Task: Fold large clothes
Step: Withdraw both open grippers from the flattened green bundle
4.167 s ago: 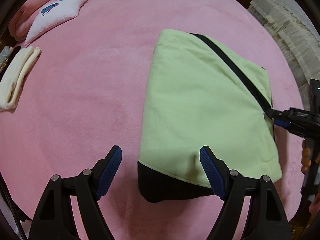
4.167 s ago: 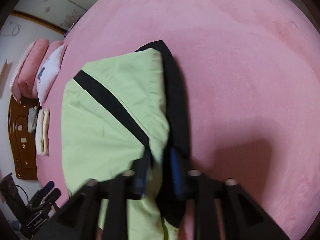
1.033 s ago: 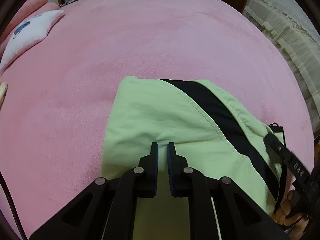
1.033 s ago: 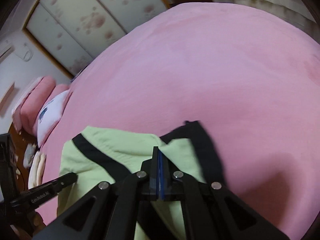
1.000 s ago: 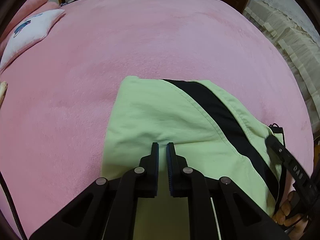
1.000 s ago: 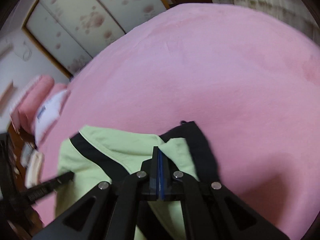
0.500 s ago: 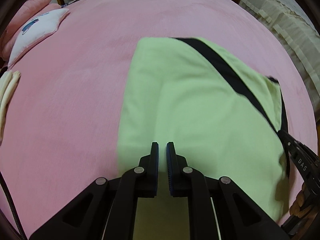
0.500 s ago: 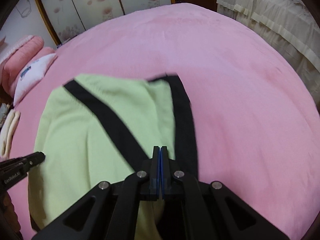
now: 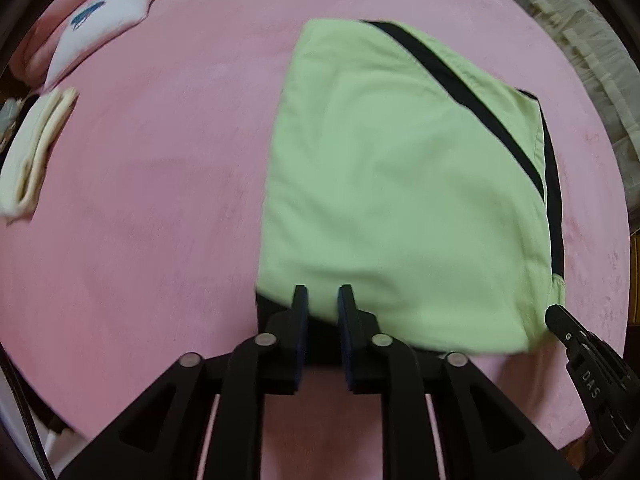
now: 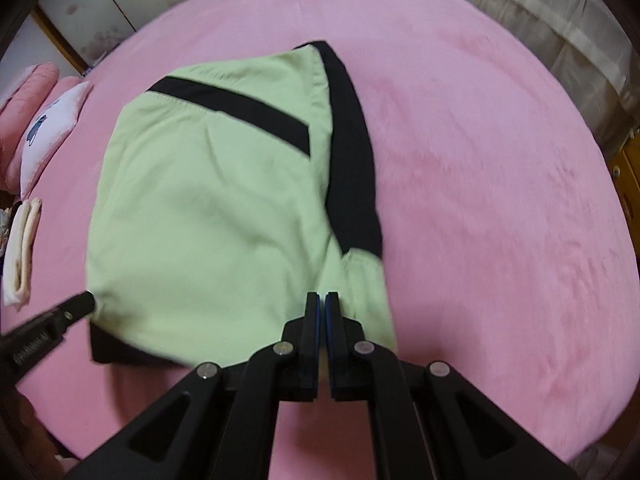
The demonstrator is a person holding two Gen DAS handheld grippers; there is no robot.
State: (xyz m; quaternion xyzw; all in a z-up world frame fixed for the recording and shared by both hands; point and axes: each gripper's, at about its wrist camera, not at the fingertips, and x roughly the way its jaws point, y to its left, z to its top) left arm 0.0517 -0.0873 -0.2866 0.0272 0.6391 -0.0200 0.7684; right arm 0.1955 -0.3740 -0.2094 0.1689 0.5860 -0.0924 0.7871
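The green-and-black garment [image 9: 392, 184] lies folded on the pink bed [image 9: 140, 200], spread out ahead of both sets of jaws, its near hem right at their tips. The left gripper [image 9: 322, 300] is opening its jaws with the hem's edge just at the gap (no pinch on the cloth that I can make out). The right gripper [image 10: 322, 304] is all but clenched, jaws nearly together at the near right corner; whether cloth is caught between them I cannot tell.

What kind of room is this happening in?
Most likely a bedroom: the green garment lies on a wide bed under a pink blanket, pillows sit at its far end, and floral sliding doors stand behind.
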